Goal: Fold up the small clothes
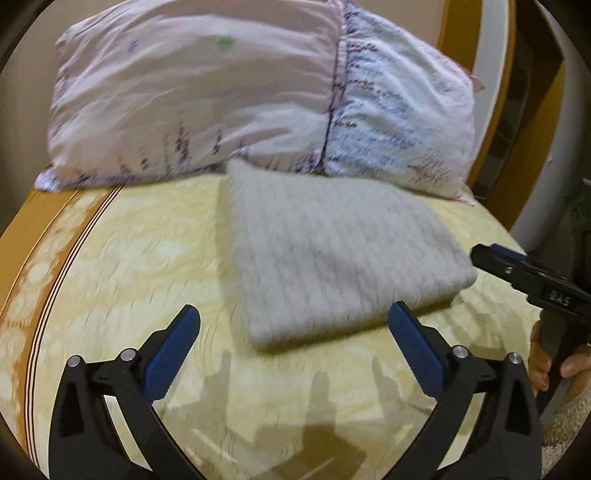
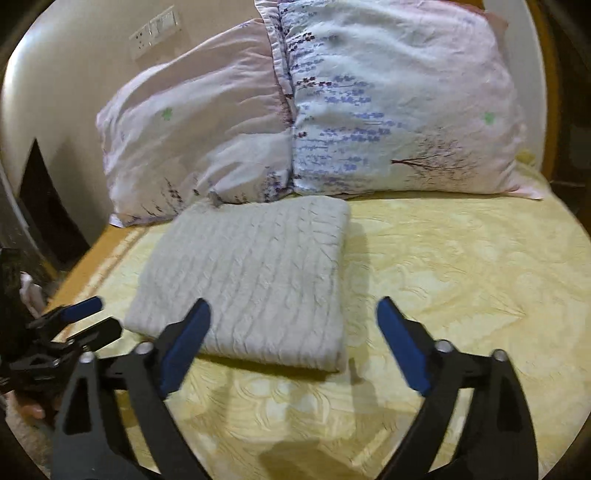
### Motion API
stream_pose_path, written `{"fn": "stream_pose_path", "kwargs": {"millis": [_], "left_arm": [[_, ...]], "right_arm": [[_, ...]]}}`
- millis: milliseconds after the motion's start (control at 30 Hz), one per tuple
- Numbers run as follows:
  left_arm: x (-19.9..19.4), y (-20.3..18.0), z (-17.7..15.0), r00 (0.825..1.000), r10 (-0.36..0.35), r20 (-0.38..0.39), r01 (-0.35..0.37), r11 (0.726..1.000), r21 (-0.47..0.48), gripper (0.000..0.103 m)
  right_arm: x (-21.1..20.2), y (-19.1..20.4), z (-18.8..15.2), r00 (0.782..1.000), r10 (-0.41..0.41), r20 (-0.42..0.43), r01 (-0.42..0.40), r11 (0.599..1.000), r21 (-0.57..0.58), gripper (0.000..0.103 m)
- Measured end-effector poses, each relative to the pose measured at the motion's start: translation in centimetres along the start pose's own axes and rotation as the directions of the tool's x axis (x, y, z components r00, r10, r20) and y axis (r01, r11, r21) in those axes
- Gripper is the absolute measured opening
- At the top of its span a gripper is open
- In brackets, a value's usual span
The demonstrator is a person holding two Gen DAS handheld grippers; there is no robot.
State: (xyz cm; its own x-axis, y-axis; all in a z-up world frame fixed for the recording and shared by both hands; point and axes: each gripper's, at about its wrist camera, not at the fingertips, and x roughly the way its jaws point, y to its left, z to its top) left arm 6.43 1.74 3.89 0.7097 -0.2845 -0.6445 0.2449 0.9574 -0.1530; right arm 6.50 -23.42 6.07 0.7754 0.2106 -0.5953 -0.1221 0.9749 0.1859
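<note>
A bed [image 2: 461,258] with a yellow patterned cover fills the view, and two flowered pillows [image 1: 207,92] lean at its head against a pale wall with a switch plate [image 2: 155,29]. My left gripper [image 1: 293,325] hovers low over the cover, jaws spread wide and holding nothing; its right fingertip lies just beside the near edge of the folded grey sweater [image 1: 332,251]. My right gripper [image 2: 293,317] is also released, its left finger over the sweater's near edge. The sweater lies flat, its far edge touching the pillows. To its right the cover is bare. The white letters on the right gripper are too blurred to read.
</note>
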Motion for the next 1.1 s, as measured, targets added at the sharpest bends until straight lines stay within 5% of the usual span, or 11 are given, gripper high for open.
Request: {"fn": "stream_pose_path", "kwargs": {"millis": [167,433,1100], "left_arm": [[0.3,-0.2,-1.3,0.997,0.064,-0.053,-0.065,0.997,-0.028,0.102],[1.9,-0.5,-2.0,0.98,0.123,-0.157,-0.128,0.991,-0.025,0.102],[3.3,-1.2,-2.0,0.96,0.199,-0.197,-0.193,0.98,0.048,0.102]], "right_arm": [[0.4,1.2,-1.6,0.994,-0.108,-0.03,0.107,0.994,-0.029,0.101],[1.2,1.8,-2.9,0.989,-0.113,-0.099,0.11,0.993,-0.032,0.101],[4.1,2.8,-4.7,0.951,-0.185,-0.247,0.169,0.982,-0.084,0.101]]}}
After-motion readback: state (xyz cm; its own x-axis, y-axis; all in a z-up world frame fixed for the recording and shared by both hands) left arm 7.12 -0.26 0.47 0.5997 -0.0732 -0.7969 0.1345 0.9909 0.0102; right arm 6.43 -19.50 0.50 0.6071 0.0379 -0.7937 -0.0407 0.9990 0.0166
